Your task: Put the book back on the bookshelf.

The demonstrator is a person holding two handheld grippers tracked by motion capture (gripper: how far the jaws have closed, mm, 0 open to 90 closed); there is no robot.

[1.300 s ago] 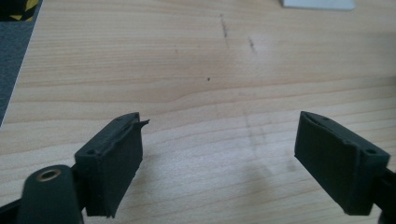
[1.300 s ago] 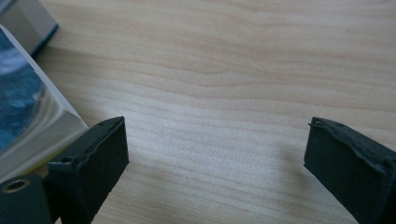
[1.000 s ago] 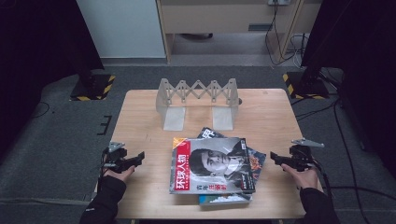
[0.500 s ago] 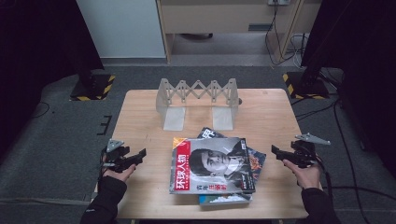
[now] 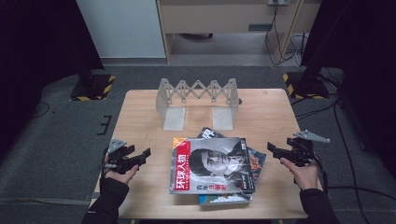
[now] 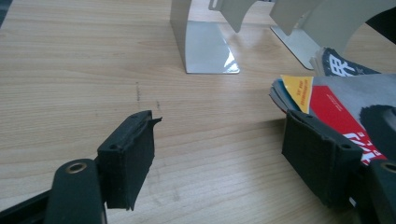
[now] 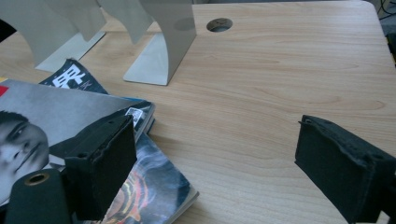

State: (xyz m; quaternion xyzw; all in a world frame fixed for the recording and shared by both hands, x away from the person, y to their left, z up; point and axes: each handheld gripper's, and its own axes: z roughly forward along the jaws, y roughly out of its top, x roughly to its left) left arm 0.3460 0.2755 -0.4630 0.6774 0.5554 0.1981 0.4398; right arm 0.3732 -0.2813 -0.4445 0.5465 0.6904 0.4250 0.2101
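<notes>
Dim surroundings, evenly lit, slightly soft

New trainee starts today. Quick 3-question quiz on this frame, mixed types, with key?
1. True or false: the left gripper is shut on the top magazine.
2. What stands behind the magazine pile? A) expanding book rack B) a box C) a lamp
3. Fill in: the right gripper has its jaws ____, empty.

Key: 1 false, it is open beside the pile; 2 A; 3 open.
</notes>
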